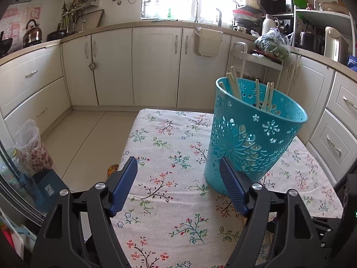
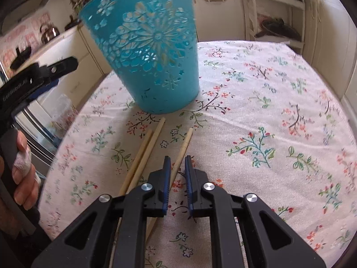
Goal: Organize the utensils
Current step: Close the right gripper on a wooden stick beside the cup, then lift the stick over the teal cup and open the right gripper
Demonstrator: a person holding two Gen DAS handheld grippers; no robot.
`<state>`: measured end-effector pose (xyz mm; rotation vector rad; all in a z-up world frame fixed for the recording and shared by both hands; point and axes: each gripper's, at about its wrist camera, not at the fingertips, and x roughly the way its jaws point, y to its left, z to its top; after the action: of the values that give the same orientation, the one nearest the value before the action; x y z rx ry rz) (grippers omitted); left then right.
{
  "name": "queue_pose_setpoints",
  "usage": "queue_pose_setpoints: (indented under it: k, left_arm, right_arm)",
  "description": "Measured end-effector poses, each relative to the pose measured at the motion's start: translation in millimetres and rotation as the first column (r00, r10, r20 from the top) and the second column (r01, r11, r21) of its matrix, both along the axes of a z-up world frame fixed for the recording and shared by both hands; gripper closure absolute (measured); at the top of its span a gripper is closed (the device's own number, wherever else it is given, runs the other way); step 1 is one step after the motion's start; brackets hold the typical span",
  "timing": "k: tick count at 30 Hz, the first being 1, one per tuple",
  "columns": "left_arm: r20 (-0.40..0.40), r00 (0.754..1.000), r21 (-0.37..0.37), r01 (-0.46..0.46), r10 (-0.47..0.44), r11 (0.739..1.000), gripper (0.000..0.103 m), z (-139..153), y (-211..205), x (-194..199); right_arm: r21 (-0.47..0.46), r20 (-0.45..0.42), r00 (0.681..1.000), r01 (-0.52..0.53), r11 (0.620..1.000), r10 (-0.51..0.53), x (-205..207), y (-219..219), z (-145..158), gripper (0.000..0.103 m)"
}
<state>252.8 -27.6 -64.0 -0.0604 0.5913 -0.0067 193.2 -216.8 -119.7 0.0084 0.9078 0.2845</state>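
Chopstick (image 2: 181, 150) lies between right gripper's (image 2: 177, 158) nearly closed fingers (image 2: 167, 167).

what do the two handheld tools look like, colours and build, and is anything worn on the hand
Both tools, left and right, have black angular plastic linkage arms with silver round pivot bolts and flat blue ribbed pads. The left tool's body carries small pale lettering, too blurred to read. The hand wears a whitish bandage on one finger.

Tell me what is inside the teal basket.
Several wooden chopsticks stand inside the teal basket, leaning on its wall, tops above the rim. Their lower ends and the basket's floor are hidden.
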Motion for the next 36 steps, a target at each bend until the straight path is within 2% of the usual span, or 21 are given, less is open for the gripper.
queue_pose_setpoints:
  k: [2,4,6,9,11,14,18,24,28,31,33,36]
  left_arm:
    - [-0.024,1.0,-0.002,-0.005,0.005,1.0,0.025,-7.9,-0.1,3.7]
    - [-0.046,0.999,-0.011,-0.008,0.007,1.0,0.022,-15.8,1.1,6.7]
    - [-0.08,0.997,-0.029,-0.01,0.008,1.0,0.021,-26.8,3.0,10.4]
    - [-0.146,0.989,-0.066,-0.02,0.01,0.998,0.02,-49.4,8.2,15.1]
    - [-0.226,0.974,-0.111,-0.031,0.005,0.993,0.018,-61.2,14.2,23.4]
    - [-0.243,0.97,-0.167,-0.064,0.022,0.984,0.018,-66.9,25.6,25.1]
    - [-0.254,0.967,-0.194,-0.073,0.022,0.978,0.018,-71.7,29.7,24.4]
    - [-0.258,0.966,-0.198,-0.067,0.014,0.978,0.018,-74.8,28.1,25.6]
    - [-0.254,0.967,-0.197,-0.065,0.013,0.978,0.018,-72.6,26.4,25.6]
    - [-0.254,0.967,-0.203,-0.065,0.012,0.977,0.018,-72.1,26.2,24.2]
    - [-0.254,0.967,-0.211,-0.067,0.012,0.975,0.018,-72.4,27.5,24.2]
    - [-0.252,0.968,-0.221,-0.065,0.008,0.973,0.017,-72.3,29.5,25.0]
  right_arm:
    - [-0.057,0.016,1.0,-0.025,0.998,0.026,-1.9,8.1,0.3,0.091]
    - [-0.002,-0.003,1.0,-0.024,1.0,0.024,-1.0,1.0,0.3,0.093]
    - [0.121,-0.049,0.999,0.002,0.993,0.004,1.9,-15.0,-1.5,0.097]
    - [0.291,-0.097,0.995,0.043,0.956,-0.015,2.4,-37.9,-1.8,0.097]
    - [0.363,-0.093,0.995,0.056,0.93,-0.024,-0.6,-49.1,4.9,0.097]
    - [0.453,-0.075,0.997,0.059,0.889,-0.028,-5.9,-59.5,16.0,0.097]
    - [0.575,0.021,0.999,0.02,0.818,-0.039,-12.0,-68.2,46.0,0.097]
    - [0.655,0.186,0.98,-0.072,0.753,-0.067,-10.9,-75.8,107.6,0.097]
    - [0.656,0.325,0.939,-0.14,0.742,-0.11,14.8,-65.3,157.1,0.097]
    - [0.64,0.428,0.888,-0.169,0.75,-0.166,41.0,-50.9,186.4,0.097]
    - [0.635,0.474,0.853,-0.159,0.756,-0.219,65.1,-40.2,193.3,0.097]
    - [0.599,0.514,0.811,-0.104,0.794,-0.281,92.8,-25.1,190.6,0.097]
